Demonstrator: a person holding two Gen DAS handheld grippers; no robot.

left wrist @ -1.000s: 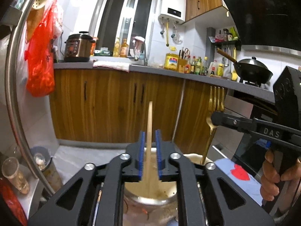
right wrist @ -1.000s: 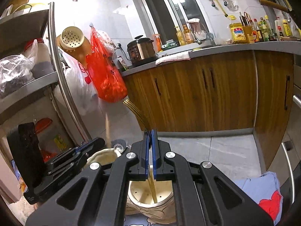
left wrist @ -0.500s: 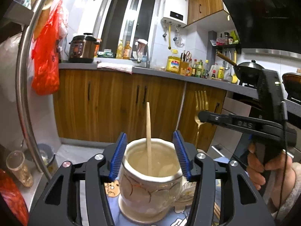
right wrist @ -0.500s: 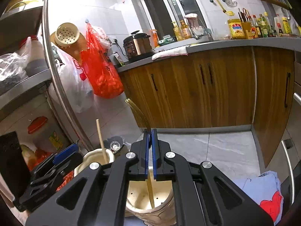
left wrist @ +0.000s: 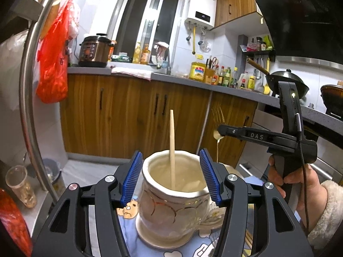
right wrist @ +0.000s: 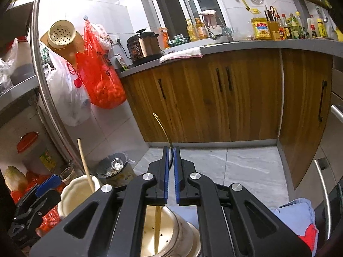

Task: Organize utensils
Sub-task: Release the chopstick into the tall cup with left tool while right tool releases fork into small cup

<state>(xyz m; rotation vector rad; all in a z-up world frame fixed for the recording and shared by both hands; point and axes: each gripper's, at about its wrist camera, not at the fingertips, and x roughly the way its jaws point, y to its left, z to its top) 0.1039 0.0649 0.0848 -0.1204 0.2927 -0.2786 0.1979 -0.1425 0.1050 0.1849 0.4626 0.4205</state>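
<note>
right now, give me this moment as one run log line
left gripper: jaws open, astride cup | chopstick: standing in cup | right gripper: shut on fork | fork handle: over holder

A cloth (left wrist: 128, 216) with cartoon print is spread over the surface, lower centre of the left view. A ceramic holder (left wrist: 173, 205) is stood on it; a perforated holder (right wrist: 169, 235) is set beside.

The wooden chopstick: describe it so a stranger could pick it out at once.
Start at the wooden cabinets under the counter, then drop to the cream mug between the left gripper's open blue pads. The chopstick stands alone inside it: plain pale wood, unlike the gold fork pinched in the right gripper.
</note>
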